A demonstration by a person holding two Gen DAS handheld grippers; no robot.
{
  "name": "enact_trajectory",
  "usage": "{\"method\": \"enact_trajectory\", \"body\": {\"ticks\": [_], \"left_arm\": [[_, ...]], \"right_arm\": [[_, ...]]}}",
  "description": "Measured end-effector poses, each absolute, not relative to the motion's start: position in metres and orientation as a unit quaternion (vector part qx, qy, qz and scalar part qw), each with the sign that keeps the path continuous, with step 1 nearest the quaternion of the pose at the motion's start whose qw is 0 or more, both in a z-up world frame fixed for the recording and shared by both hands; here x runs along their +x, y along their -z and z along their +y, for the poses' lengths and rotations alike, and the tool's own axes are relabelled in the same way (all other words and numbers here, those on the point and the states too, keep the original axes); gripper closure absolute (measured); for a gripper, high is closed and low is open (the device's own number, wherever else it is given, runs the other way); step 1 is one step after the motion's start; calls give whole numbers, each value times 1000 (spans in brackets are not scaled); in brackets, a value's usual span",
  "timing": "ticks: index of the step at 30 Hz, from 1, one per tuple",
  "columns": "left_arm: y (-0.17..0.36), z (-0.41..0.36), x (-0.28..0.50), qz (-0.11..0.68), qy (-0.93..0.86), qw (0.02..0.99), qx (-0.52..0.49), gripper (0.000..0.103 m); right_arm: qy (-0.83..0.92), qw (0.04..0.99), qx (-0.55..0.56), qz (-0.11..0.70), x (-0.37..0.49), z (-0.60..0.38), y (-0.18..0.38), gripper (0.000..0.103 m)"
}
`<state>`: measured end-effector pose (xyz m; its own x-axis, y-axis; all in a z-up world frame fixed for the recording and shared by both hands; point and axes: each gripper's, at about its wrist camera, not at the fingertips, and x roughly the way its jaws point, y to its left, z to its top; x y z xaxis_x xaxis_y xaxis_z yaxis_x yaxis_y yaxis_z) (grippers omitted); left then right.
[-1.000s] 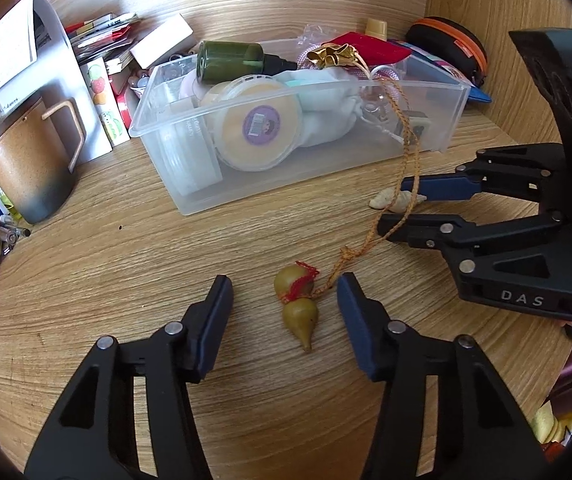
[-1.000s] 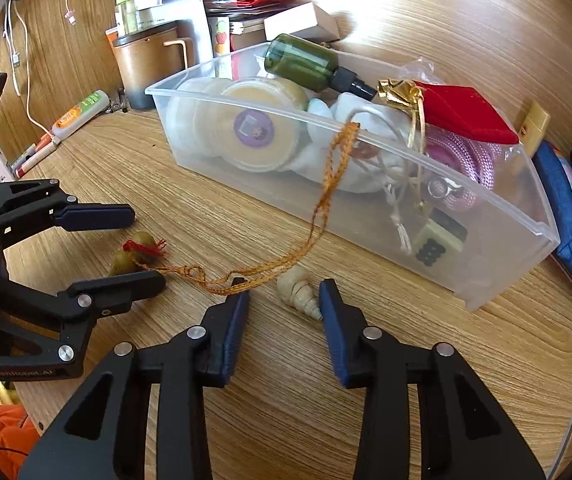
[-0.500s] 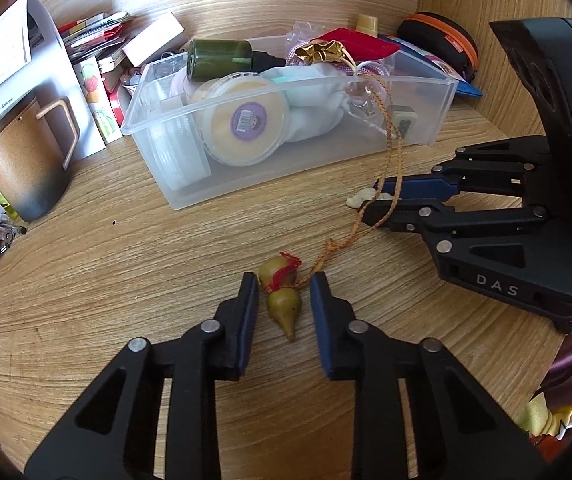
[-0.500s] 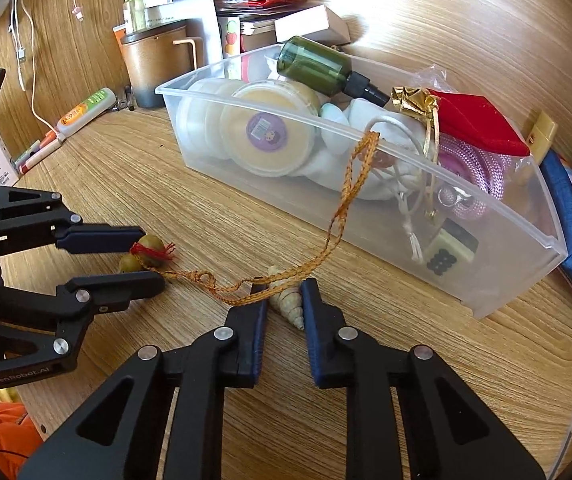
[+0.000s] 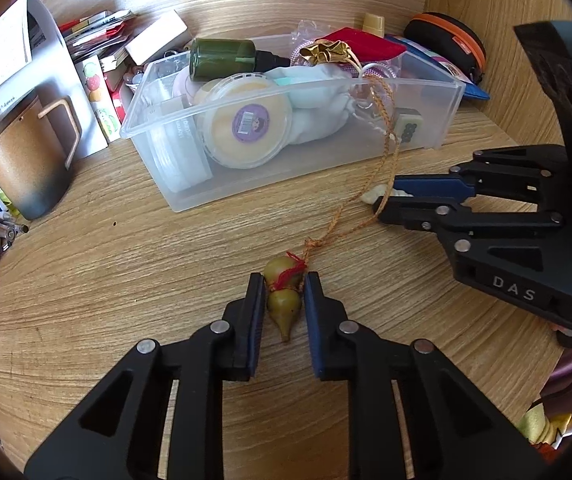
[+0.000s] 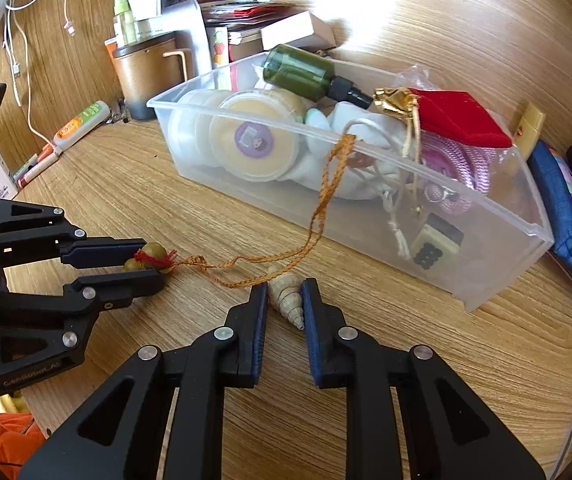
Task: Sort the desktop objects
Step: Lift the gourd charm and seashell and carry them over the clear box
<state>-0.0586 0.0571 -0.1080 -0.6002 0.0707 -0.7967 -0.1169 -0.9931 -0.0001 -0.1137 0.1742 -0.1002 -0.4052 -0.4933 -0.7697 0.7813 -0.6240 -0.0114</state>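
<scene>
My left claw [image 5: 284, 298] is pinched narrow on the small green gourd charm [image 5: 284, 294], which sits on the wooden tabletop [image 5: 126, 280] between its blue pads, tip pointing back toward me. A braided orange cord [image 5: 369, 184] runs from the charm's red thread away ahead of that claw, up over the rim of the clear plastic bin [image 5: 425, 92] and inside. My right claw [image 6: 284, 300] is likewise closed tight, on the pale spiral seashell [image 6: 287, 298] lying on the tabletop, with the cord passing just beyond its tips. The bin stands ahead of both claws, holding a green bottle [image 6: 297, 72] and a round yellow tub [image 6: 254, 142].
</scene>
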Motion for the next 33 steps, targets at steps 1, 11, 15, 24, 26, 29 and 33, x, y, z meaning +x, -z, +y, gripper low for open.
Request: {"method": "enact_trajectory", "body": {"ticks": [1, 11, 15, 24, 26, 29, 33], "left_arm": [[106, 57, -58, 27, -895, 50, -442, 84], [76, 50, -57, 22, -914, 43, -404, 84], [66, 53, -55, 19, -920, 50, -388, 84], [41, 52, -60, 23, -932, 57, -357, 84], [35, 52, -64, 20, -934, 59, -351, 84], [28, 49, -68, 18, -938, 57, -343, 84], [18, 44, -72, 9, -941, 56, -333, 84]], "right_arm": [[818, 390, 380, 187, -113, 176, 99, 87], [837, 378, 355, 173, -103, 192, 73, 87], [845, 373, 344, 170, -99, 195, 63, 87], [861, 366, 308, 176, -95, 195, 37, 87], [861, 368, 305, 174, -99, 194, 33, 87], [861, 369, 303, 176, -104, 192, 28, 87], [861, 372, 295, 181, -110, 188, 21, 87]]}}
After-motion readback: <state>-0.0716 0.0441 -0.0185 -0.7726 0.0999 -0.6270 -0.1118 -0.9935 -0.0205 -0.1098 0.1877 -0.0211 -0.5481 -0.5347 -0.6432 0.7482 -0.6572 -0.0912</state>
